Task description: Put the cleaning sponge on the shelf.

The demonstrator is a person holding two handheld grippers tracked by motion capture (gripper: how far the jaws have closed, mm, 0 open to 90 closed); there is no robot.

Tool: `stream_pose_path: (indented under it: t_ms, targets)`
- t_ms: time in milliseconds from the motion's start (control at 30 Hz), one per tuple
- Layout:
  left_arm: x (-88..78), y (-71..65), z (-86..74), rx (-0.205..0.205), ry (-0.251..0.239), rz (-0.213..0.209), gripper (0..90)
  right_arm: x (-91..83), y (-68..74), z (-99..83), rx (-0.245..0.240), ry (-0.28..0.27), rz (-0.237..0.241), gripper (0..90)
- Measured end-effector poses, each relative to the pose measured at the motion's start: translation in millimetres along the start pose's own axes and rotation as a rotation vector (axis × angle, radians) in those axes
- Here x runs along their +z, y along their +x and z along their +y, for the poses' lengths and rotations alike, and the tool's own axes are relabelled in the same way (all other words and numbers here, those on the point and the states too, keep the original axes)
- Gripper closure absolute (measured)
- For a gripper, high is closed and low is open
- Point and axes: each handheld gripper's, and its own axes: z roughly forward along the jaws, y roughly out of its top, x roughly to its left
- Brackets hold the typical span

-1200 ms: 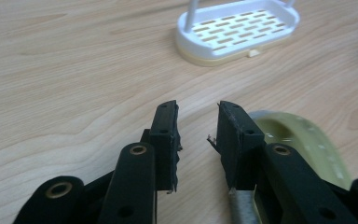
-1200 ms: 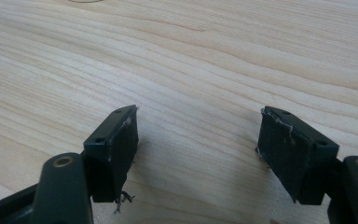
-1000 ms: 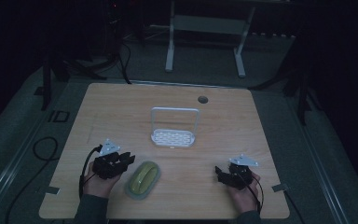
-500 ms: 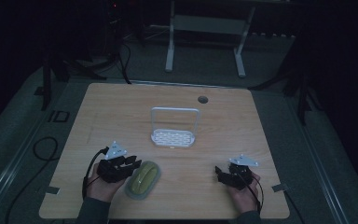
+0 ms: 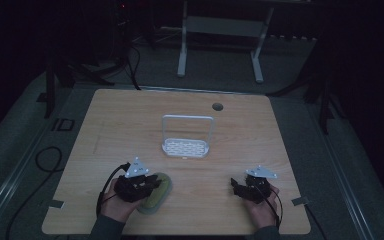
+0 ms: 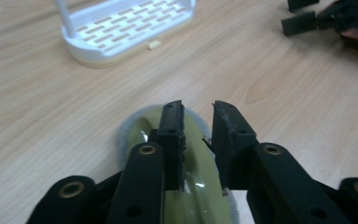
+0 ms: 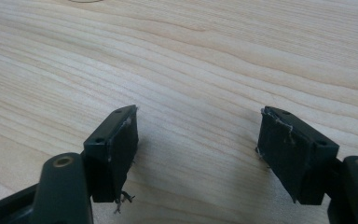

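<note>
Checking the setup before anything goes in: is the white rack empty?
Empty. The white rack shows a bare slotted base in the high view and the left gripper view; the green sponge lies apart on the table.

One wooden table [image 5: 130, 125] is seen, and on it one white slotted rack [image 5: 185, 148] with a single hoop handle is counted. One yellow-green oval object [image 5: 156, 196] with a grey rim is counted near the front edge. Two black grippers are held: the left gripper [image 5: 149, 183] and the right gripper [image 5: 235, 186], each topped by one grey plate. One round hole [image 5: 217, 106] is seen in the tabletop.
</note>
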Motion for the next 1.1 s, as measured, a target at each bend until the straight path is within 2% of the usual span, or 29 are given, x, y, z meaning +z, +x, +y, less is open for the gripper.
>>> stream_pose_path:
  t_ms: [267, 400, 767, 1100]
  targets:
    - [8.3, -7.9, -1.6, 0.033, 0.072, -0.008, 88.4, 0.0, 0.0, 0.0, 0.000, 0.000, 0.000, 28.2]
    - [11.1, -8.9, -5.0, 0.042, 0.103, -0.005, 89.6, 0.0, 0.0, 0.0, 0.000, 0.000, 0.000, 28.2]
    - [12.0, -5.8, -9.3, 0.050, 0.128, 0.020, 89.8, 0.0, 0.0, 0.0, 0.000, 0.000, 0.000, 28.2]
    - [11.9, 1.1, -11.2, 0.037, 0.122, 0.034, 89.8, 0.0, 0.0, 0.0, 0.000, 0.000, 0.000, 28.2]
